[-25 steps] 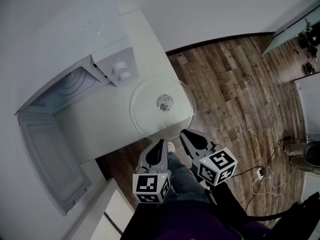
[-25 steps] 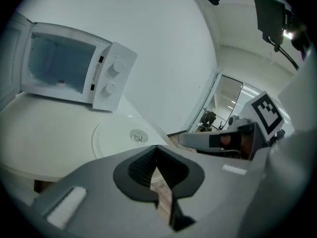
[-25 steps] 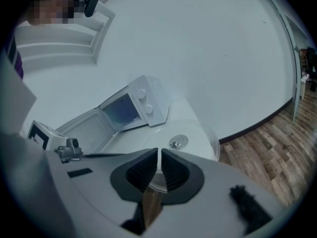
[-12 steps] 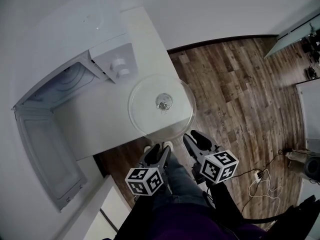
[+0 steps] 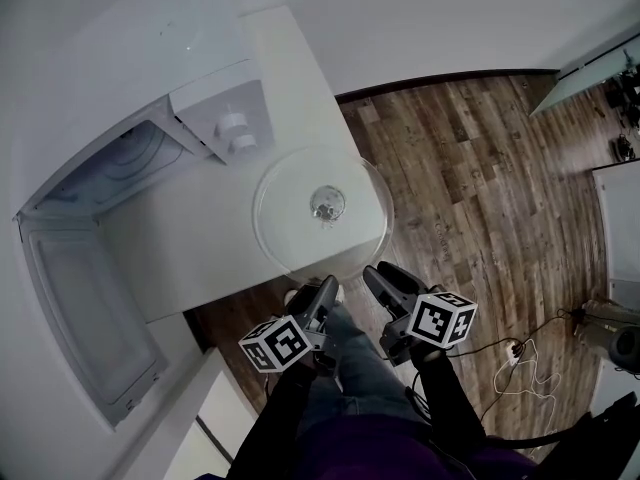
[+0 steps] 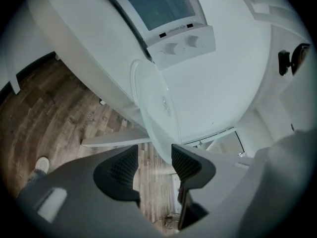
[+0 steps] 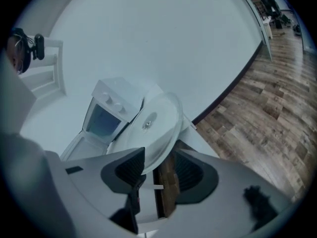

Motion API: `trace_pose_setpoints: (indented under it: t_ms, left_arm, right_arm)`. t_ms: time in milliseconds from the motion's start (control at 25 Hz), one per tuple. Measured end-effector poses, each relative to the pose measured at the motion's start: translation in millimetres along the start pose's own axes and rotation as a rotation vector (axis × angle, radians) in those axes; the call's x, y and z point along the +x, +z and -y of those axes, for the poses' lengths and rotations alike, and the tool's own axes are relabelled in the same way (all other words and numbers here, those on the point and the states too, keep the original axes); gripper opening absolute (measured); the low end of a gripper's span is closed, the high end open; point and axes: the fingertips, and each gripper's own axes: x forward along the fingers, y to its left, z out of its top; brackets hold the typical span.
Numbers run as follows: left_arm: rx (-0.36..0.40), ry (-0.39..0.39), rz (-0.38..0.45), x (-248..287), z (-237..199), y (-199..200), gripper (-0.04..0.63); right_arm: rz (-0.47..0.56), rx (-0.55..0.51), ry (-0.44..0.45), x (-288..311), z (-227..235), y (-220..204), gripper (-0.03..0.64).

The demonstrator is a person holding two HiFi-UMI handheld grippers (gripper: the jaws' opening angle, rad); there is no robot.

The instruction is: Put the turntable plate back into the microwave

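Observation:
The round glass turntable plate (image 5: 320, 208) lies flat on the white counter (image 5: 210, 243), and its near rim juts over the counter's front corner. Left of it stands the white microwave (image 5: 110, 183) with its door (image 5: 80, 308) swung open. My left gripper (image 5: 324, 290) and right gripper (image 5: 380, 276) hover just short of the plate's near rim, both pointing at it. Both pairs of jaws are opening. In the left gripper view the plate (image 6: 151, 108) runs edge-on into the mouth of the left gripper (image 6: 154, 155); the pads do not press on it. The right gripper (image 7: 159, 157) meets the plate (image 7: 153, 120) the same way.
Brown wooden floor (image 5: 470, 168) lies right of the counter. The person's legs (image 5: 355, 368) and a shoe (image 5: 340, 293) are under the grippers. A cable (image 5: 525, 358) lies on the floor at right. The microwave's knobs (image 5: 232, 128) face the plate. A white cabinet (image 5: 215, 423) stands at lower left.
Both grippers have sunk a little and rolled, the left one more, as its cube shows. Their jaws went from shut to spread. The plate has not moved.

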Motion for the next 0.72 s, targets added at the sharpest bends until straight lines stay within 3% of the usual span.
trace_pose_setpoints:
  t_ms: [200,480,720]
  left_arm:
    - [-0.058,-0.071,0.042,7.6,3.7,5.9,0.202]
    - [-0.121,-0.076,0.109,15.4,2.1,10.9,0.201]
    - [-0.15,-0.124,0.109,20.7,6.6,7.8,0.2]
  right_arm:
    - [-0.009,0.072,0.047,12.1,-0.4,-9.9,0.179]
    - [-0.004,0.149,0.112,25.5,-7.1,-13.1,0.179]
    - [-0.03,0.193,0.164,31.9,-12.4,-17.3,0.178]
